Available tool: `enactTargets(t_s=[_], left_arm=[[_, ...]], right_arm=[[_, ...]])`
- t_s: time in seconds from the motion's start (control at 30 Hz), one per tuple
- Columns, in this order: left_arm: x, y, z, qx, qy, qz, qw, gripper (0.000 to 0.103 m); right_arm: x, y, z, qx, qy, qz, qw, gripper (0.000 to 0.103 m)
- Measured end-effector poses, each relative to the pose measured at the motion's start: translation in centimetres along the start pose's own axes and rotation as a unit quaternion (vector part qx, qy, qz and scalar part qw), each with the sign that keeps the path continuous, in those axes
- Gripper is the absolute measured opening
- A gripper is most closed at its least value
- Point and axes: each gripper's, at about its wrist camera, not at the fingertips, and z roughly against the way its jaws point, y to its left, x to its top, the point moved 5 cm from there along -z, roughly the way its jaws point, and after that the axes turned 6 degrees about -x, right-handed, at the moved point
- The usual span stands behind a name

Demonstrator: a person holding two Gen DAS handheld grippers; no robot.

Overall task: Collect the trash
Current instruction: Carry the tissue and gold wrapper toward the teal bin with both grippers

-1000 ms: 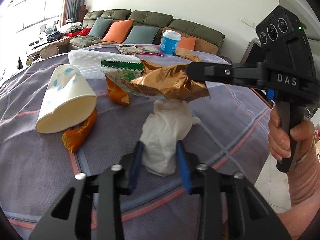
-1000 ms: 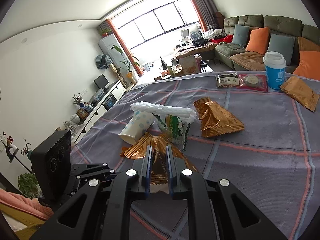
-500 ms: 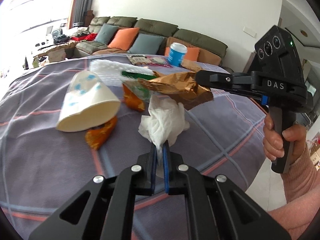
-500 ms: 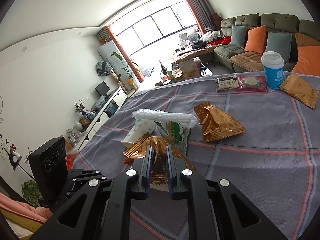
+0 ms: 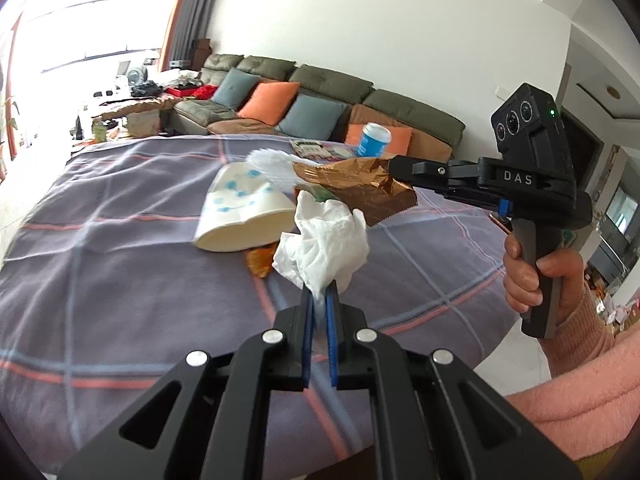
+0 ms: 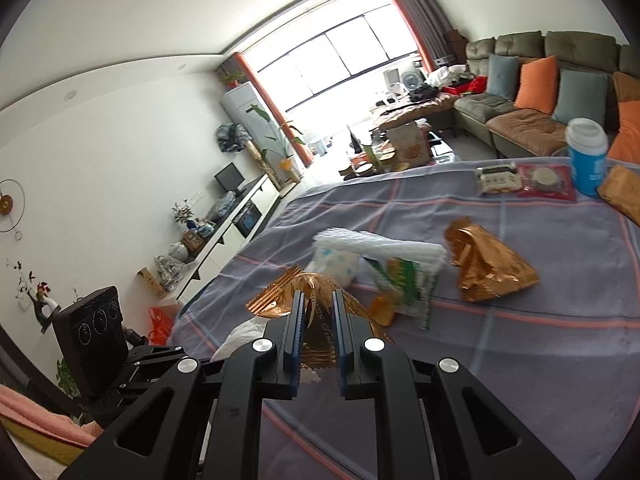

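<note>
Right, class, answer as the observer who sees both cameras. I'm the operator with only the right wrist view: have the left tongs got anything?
Observer: Yes. The left tongs are shut on a crumpled white tissue.
Operator: And how does my gold wrapper look from outside?
Observer: From the left wrist view, the right tongs pinch the gold wrapper at one end, and its serrated edge hangs lowest.
Operator: Which way does the paper cup's mouth face?
Observer: The paper cup lies on its side, mouth toward the left camera.

Two cups (image 6: 335, 265) (image 6: 587, 155), three gold wrappers (image 6: 490, 266) (image 6: 320, 320) (image 6: 624, 194)
</note>
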Motion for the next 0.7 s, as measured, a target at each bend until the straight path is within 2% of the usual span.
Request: enactTargets(t_s=[0.33, 0.7], left_arm=[[-0.1, 2.4, 4.0, 0.054, -0.03, 0.018, 0.9979, 0.008], [-0.1, 6.7, 8.7, 0.116, -0.067, 0.051, 0.9897, 0.008]], right_arm=[[0.4, 3.9, -3.2, 0.051, 0.014, 0.013, 0.998, 0.013], [0.8, 8.1, -7.8, 0.096, 0.046, 0.031, 0.994, 0.013]])
